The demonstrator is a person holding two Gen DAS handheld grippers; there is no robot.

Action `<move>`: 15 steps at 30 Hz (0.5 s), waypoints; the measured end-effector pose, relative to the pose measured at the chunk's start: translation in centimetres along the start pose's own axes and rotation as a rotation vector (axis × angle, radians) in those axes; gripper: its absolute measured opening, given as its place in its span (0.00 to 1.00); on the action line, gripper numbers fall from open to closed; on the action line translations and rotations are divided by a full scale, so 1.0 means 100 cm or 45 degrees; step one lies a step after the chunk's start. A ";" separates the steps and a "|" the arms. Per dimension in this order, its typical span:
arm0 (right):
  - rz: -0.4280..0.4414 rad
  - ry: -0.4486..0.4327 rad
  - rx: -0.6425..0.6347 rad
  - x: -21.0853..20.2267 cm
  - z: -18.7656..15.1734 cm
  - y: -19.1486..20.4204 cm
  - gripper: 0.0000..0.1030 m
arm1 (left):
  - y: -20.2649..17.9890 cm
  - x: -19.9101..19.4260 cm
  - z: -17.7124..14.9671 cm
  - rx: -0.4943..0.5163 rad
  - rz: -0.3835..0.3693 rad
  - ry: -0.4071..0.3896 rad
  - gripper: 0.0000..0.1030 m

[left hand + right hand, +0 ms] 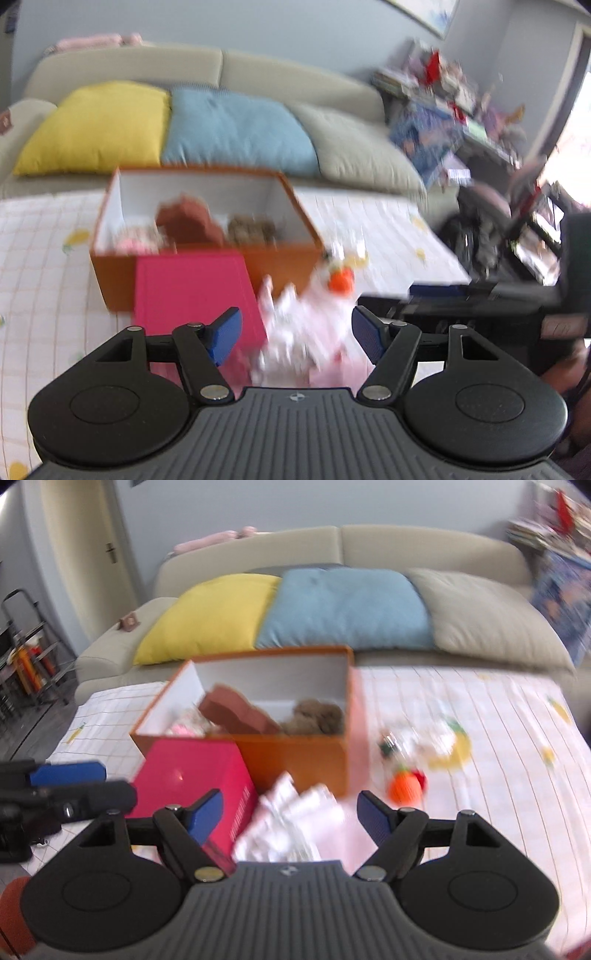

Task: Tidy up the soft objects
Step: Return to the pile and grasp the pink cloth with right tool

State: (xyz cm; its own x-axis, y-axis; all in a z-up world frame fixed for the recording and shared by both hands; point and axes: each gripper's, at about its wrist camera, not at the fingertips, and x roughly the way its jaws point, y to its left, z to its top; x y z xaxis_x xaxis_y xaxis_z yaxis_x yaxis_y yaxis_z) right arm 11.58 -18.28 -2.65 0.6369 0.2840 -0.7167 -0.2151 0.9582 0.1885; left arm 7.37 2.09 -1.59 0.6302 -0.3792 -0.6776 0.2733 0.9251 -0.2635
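An orange box (284, 264) (295, 755) stands on the checked cloth and holds a brown soft toy (190, 221) (236, 710), a tan plush (251, 229) (317, 716) and a pink one (138, 240) (184, 725). A pink and white soft cloth (306, 328) (295, 827) lies in front of it, between the open fingers of both grippers. My left gripper (297, 338) is open just before it. My right gripper (291, 816) is open just before it too. An orange soft toy (341, 282) (404, 790) lies to the right.
A pink box (192, 295) (192, 779) stands against the orange box's front left. A sofa with yellow (96, 127), blue (236, 129) and beige (487, 609) cushions runs behind. More small toys (424, 742) lie right of the box. Cluttered shelves (443, 92) stand at the right.
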 end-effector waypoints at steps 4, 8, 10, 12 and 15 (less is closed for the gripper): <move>-0.038 0.068 0.051 -0.008 -0.032 -0.012 0.76 | -0.007 0.008 -0.036 0.015 -0.015 0.137 0.74; -0.114 0.172 0.080 -0.002 -0.063 -0.022 0.76 | -0.017 0.018 -0.058 0.066 0.006 0.247 0.74; -0.131 0.234 0.128 0.003 -0.079 -0.030 0.76 | -0.021 0.026 -0.065 0.109 0.022 0.302 0.75; -0.147 0.303 0.153 0.010 -0.093 -0.034 0.76 | -0.024 0.034 -0.069 0.139 0.042 0.350 0.75; -0.156 0.379 0.144 0.022 -0.105 -0.034 0.76 | -0.023 0.043 -0.075 0.125 0.058 0.375 0.74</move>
State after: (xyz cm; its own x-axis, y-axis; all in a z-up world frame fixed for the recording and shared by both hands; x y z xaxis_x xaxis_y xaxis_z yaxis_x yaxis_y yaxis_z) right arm 5.93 -21.29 -11.89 0.4050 0.1599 -0.9002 -0.0564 0.9871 0.1499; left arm 4.01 -1.53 -9.01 0.4094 -0.3026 -0.8607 0.3275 0.9293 -0.1709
